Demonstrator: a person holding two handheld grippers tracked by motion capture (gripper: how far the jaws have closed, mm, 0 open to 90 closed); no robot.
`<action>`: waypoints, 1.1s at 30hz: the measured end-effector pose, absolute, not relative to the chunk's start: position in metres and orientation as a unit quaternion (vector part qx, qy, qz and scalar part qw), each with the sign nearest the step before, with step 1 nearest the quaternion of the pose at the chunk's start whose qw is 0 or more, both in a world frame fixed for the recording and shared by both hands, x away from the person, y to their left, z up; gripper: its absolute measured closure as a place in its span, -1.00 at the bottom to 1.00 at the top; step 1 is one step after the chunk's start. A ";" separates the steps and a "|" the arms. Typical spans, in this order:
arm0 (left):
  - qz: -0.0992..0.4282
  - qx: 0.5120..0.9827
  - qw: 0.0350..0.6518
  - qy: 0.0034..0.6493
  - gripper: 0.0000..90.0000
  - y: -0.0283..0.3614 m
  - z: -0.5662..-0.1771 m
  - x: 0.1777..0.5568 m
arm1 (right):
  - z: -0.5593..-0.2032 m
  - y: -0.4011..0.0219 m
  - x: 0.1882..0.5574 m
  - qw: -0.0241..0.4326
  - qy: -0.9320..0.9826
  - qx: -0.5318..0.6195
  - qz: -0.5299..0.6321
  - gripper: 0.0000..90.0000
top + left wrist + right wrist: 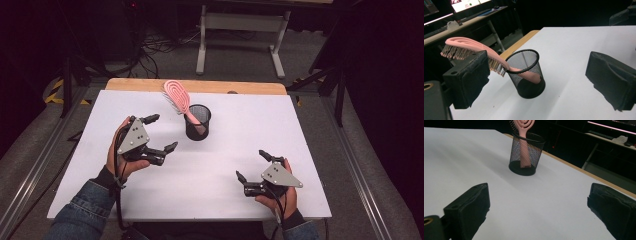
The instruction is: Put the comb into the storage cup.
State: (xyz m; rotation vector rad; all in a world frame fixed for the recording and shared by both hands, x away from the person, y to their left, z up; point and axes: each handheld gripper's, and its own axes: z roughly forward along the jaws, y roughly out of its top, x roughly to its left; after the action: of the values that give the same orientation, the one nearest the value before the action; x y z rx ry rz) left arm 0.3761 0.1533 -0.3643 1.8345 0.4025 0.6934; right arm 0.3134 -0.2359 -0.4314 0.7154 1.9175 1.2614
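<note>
Left gripper view shows hairbrush (pixel 474 48) bristles.

I see a dark room: grey floor (pixel 235 60) around my white table (pixel 300 150), a white-legged desk (pixel 240 22) at twelve o'clock, cables (pixel 155 47) at eleven

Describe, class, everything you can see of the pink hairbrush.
The hairbrush is pink and looks plastic, with an oval head of openwork loops and rows of pale bristles along one face. It stands handle-down in the black mesh cup, leaning on the rim, head tilted out towards the table's far left and bristles facing down. Through the mesh the handle reaches the cup's bottom. Only the cup touches it; both grippers are apart from it.
</note>
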 end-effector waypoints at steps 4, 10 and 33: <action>0.293 0.773 0.538 0.167 -0.86 0.155 -0.368 0.372 | -0.431 -0.236 0.313 0.361 0.745 0.277 0.489 -0.90; 0.296 0.775 0.533 0.163 -0.86 0.157 -0.372 0.367 | -0.431 -0.235 0.313 0.361 0.745 0.276 0.489 -0.90; 0.301 0.788 0.514 0.157 -0.86 0.163 -0.396 0.351 | -0.431 -0.234 0.312 0.365 0.747 0.271 0.485 -0.90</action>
State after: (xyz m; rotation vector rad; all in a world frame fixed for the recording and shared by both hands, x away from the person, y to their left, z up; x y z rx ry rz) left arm 0.3506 0.1627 -0.3960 1.8932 0.3770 0.7243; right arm 0.3118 -0.2340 -0.4311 0.6980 1.9220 1.2468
